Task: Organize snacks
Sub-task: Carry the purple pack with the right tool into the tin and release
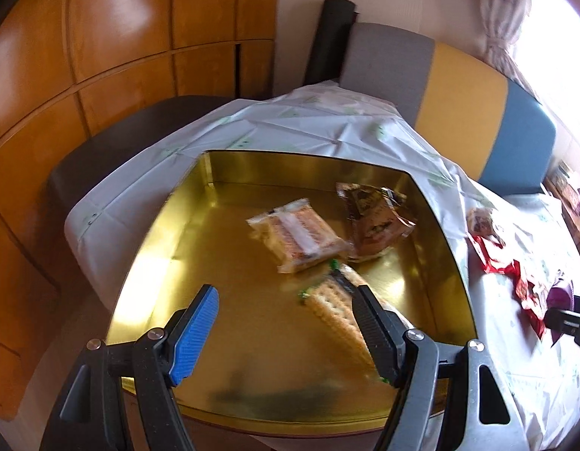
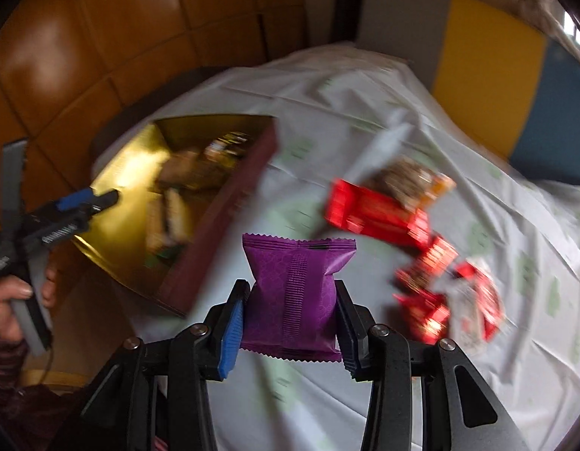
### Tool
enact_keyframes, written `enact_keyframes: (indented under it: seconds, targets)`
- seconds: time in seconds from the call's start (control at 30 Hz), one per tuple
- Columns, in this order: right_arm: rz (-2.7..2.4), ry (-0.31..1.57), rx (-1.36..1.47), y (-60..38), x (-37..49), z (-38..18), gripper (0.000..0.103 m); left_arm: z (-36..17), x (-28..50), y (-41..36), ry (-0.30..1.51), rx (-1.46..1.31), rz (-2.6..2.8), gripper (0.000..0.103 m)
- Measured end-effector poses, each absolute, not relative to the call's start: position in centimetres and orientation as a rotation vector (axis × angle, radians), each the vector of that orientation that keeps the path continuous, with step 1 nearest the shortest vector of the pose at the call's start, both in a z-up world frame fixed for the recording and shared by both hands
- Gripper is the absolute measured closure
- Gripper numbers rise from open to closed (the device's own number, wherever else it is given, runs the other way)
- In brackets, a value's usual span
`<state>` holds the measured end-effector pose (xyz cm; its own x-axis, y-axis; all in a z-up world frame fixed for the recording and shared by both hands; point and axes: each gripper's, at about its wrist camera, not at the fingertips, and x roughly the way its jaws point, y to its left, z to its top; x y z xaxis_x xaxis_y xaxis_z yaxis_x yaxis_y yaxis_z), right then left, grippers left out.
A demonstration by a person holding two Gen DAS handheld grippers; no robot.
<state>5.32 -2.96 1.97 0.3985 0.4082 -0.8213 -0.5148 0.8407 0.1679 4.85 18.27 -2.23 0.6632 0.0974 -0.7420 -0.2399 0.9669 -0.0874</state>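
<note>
Our right tool (image 2: 290, 310) tilts downward, clamping the purple packet (image 2: 292, 293).
Our left tool (image 1: 286, 323), at nine o'clock, gapes empty over the gold tin (image 1: 184, 263).

**Right gripper clamped, left gripper spread wide**

The right gripper (image 2: 290, 319), a black two-finger tool with ribbed blue pads, points steeply downward; its jaws are drawn in and press from both sides on a purple foil snack packet (image 2: 295, 293) held upright between them.

The left gripper (image 1: 286, 323), of the same black build with one blue pad (image 1: 194, 334) and one dark pad, tilts downward with its jaws standing far apart and nothing between them. In the right wrist view the person's left hand (image 2: 15, 293) wraps around its grey handle, a dark reddish sleeve (image 2: 11, 368) below the wrist.
</note>
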Motion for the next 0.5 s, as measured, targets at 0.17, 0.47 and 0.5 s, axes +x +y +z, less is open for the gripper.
enact_keyframes:
  seconds: [0.17,0.47,0.5]
  targets:
    - [0.739,0.978,-0.145,3.8,6.1,2.0,0.059,-1.8,4.2,21.3,0.8,-0.229,0.263,0.028]
    - [0.845,1.103,-0.2,12.8,7.7,-2.9,0.059,-2.6,3.2,25.2,0.806,-0.28,0.343,0.028]
    - [0.846,1.109,-0.204,13.3,7.7,-3.4,0.059,-2.8,3.0,25.4,0.808,-0.285,0.346,0.028]
